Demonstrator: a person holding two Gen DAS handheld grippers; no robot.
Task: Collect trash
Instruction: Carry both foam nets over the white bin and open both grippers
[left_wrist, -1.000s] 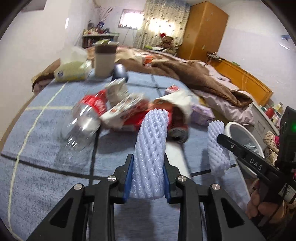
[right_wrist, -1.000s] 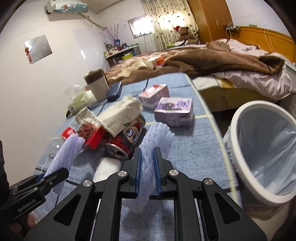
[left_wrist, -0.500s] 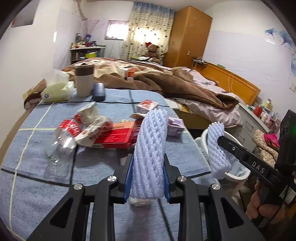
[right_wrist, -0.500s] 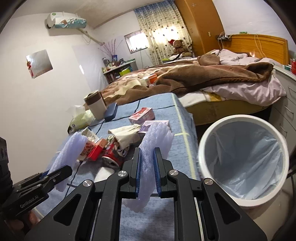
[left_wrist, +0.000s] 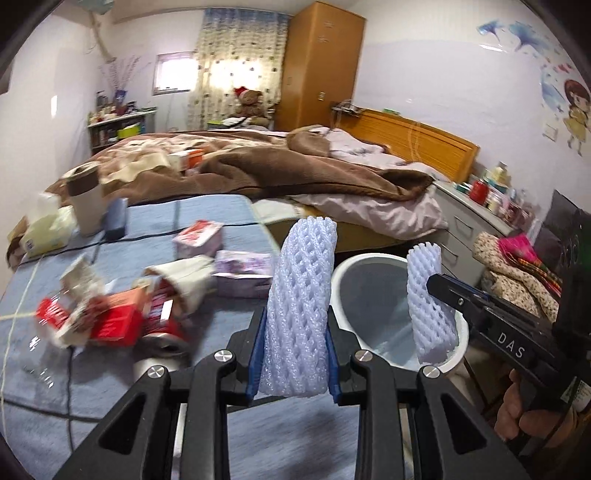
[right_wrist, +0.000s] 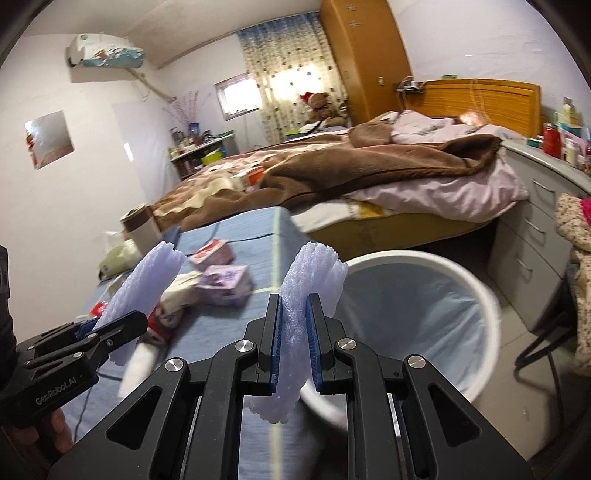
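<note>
Beside the white bin (right_wrist: 476, 291), which stands on the floor just off the edge of the blue-covered table (left_wrist: 207, 214), we hold one foam net sleeve in each tool. Our left gripper (left_wrist: 293, 365) has its blue pads pressed against both sides of a wide foam sleeve (left_wrist: 301, 310), which stands upright between them, in front of the bin's near rim as that camera sees it. Our right gripper (right_wrist: 293, 350) is squeezed tight on a second, flattened foam sleeve (right_wrist: 314, 273); its top rises above the fingers and its ragged lower end hangs below them, in front of the bin's left rim in that view. We cannot tell whether either sleeve is directly over the opening. The bin is lined with a pale blue bag (right_wrist: 413, 314).

To the left of the bin, on the table, lies the rest of the trash: a red can (left_wrist: 162, 325) wrapped partly in crumpled paper, a red carton (left_wrist: 118, 321), a clear plastic bottle (left_wrist: 37, 347) with a red label, and two small purple-and-pink boxes (right_wrist: 225, 282) nearest the bin. Farther from the bin on the same table stand a cup (left_wrist: 85, 206) with a brown lid and a tissue pack (left_wrist: 44, 229). Beyond the bin is the bed (right_wrist: 369, 173) with its brown blanket.
</note>
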